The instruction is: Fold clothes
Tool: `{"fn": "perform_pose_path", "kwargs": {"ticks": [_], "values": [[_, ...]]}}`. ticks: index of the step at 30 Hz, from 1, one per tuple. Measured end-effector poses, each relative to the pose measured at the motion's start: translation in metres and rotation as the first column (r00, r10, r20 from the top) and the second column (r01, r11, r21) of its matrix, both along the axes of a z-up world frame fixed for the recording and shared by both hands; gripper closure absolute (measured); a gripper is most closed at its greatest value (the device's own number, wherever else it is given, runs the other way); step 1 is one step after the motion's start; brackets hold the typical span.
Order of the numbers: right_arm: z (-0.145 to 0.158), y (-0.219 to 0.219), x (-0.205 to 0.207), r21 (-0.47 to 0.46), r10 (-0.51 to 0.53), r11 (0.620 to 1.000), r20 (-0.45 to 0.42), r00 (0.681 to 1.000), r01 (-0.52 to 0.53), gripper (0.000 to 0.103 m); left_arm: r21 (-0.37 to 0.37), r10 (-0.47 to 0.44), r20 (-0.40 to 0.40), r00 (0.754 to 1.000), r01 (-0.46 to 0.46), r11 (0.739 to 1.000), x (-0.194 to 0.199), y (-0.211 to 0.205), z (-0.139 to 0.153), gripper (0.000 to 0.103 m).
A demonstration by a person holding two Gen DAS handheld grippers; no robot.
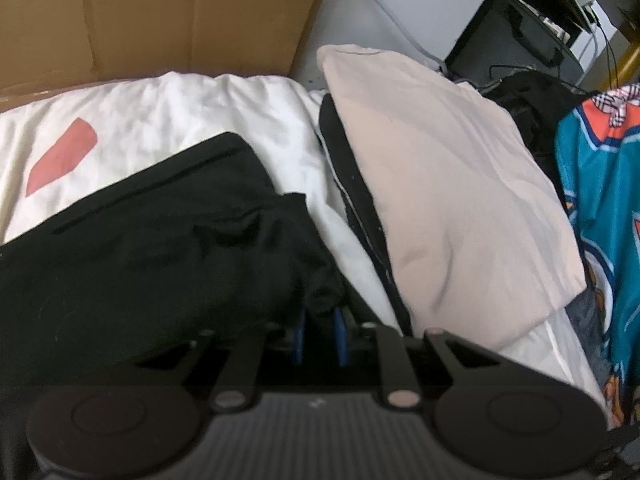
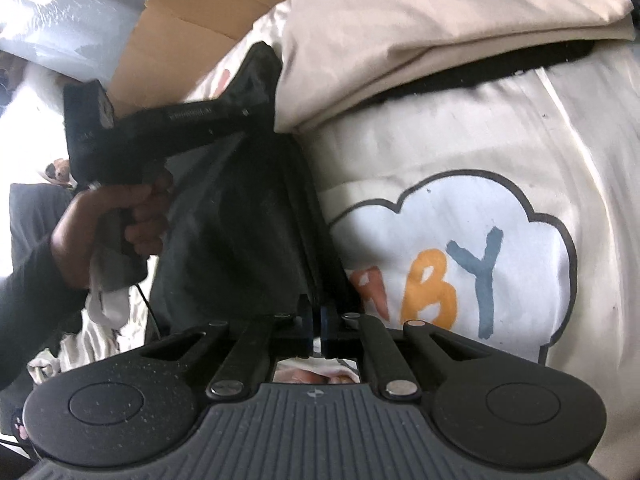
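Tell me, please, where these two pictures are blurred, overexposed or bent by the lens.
Left wrist view: soft overall; the black garment shows little detail; the brown cardboard sheet curves from fisheye. Right wrist view: far-left background washes out white; the person's hand looks motion-blurred.

Black garment point(image 2: 240, 216) between closed fingers point(image 2: 306, 326)
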State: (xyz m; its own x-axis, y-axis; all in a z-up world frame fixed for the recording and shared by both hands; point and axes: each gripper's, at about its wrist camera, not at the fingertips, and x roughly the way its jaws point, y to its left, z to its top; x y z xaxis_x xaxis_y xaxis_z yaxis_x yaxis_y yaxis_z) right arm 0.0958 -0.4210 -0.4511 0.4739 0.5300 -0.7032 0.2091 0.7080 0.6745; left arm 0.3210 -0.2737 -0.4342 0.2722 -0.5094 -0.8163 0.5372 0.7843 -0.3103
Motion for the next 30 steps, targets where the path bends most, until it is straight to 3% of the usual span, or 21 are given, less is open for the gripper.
{"fn": "perform_pose_path", "kwargs": {"ticks": [9, 12, 17, 22, 24, 30], "values": [[0.019, 0.004, 0.003, -0.09, 0.087, 0.992, -0.019, 0.996, -0.089, 0.096, 0.033, -0.041, 0.037, 0.998, 0.039, 0.999, -0.016, 0.054, 0.034, 0.083], [0.031, 0.002, 0.003, -0.128, 0.092, 0.988, -0.005, 0.996, -0.092, 0.077, 0.041, 0.005, 0.049, 0.999, -0.007, 0.999, -0.019, 0.081, 0.041, 0.083], [0.047, -0.006, 0.004, -0.187, 0.089, 0.978, 0.003, 0.996, -0.087, 0.075, 0.051, 0.103, 0.083, 0.991, -0.107, 0.993, -0.018, 0.124, 0.052, 0.071], [0.058, -0.003, 0.02, -0.265, 0.106, 0.959, 0.012, 0.994, -0.099, 0.074, 0.051, 0.218, 0.103, 0.97, -0.225, 0.973, -0.013, 0.166, 0.06, 0.068], [0.06, 0.003, 0.03, -0.3, 0.123, 0.948, 0.023, 0.992, -0.11, 0.064, 0.052, 0.245, 0.118, 0.962, -0.253, 0.966, -0.012, 0.178, 0.061, 0.066], [0.059, 0.016, 0.056, -0.335, 0.108, 0.938, 0.031, 0.994, -0.091, 0.061, 0.062, 0.366, 0.12, 0.923, -0.375, 0.925, 0.001, 0.204, 0.042, 0.064]]}}
